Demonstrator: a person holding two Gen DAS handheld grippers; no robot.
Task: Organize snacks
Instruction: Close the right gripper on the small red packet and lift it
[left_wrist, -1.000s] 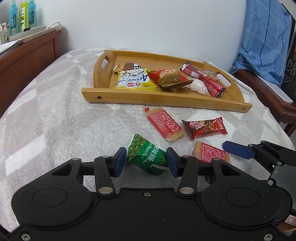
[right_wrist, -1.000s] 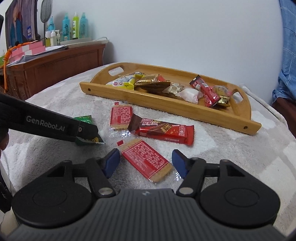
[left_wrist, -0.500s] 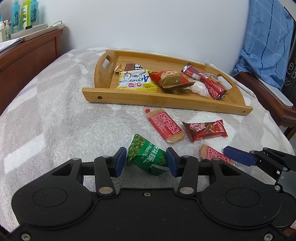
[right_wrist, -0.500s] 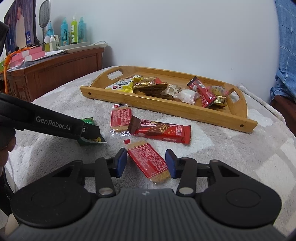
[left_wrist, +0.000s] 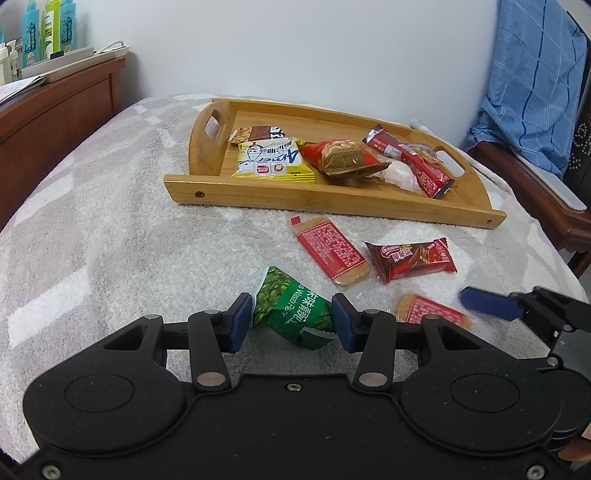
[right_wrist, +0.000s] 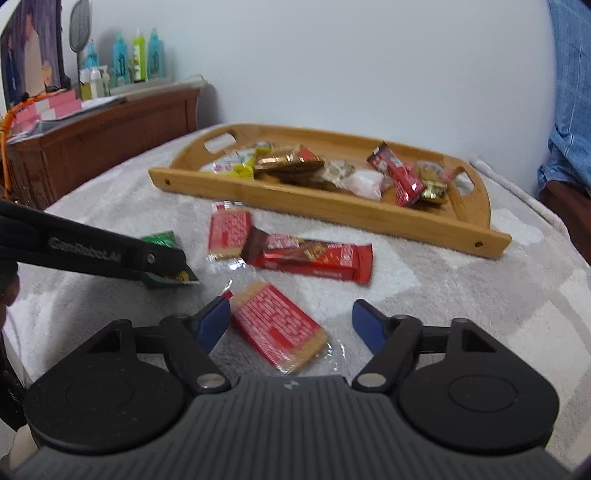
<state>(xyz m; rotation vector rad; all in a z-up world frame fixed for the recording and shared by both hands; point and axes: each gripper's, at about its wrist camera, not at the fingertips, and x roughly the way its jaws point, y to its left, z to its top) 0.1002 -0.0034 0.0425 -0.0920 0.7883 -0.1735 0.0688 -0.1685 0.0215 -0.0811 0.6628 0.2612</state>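
My left gripper (left_wrist: 291, 319) is shut on a green snack packet (left_wrist: 291, 310), which also shows in the right wrist view (right_wrist: 164, 258). My right gripper (right_wrist: 291, 323) is open, its fingers on either side of a red cracker pack (right_wrist: 279, 328) lying on the grey blanket; that pack also shows in the left wrist view (left_wrist: 430, 310). A second red cracker pack (left_wrist: 332, 251) and a red chocolate bar (left_wrist: 410, 258) lie between the grippers and the wooden tray (left_wrist: 332, 201). The tray holds several snacks.
A wooden dresser (right_wrist: 103, 147) with bottles stands at the left. A chair with a blue cloth (left_wrist: 535, 81) stands at the right. The blanket edge drops off at the right (left_wrist: 554, 258).
My right gripper closed somewhat around the cracker pack, then opened wide again, and its view is now blurred from motion. My left gripper stayed shut on the green packet.
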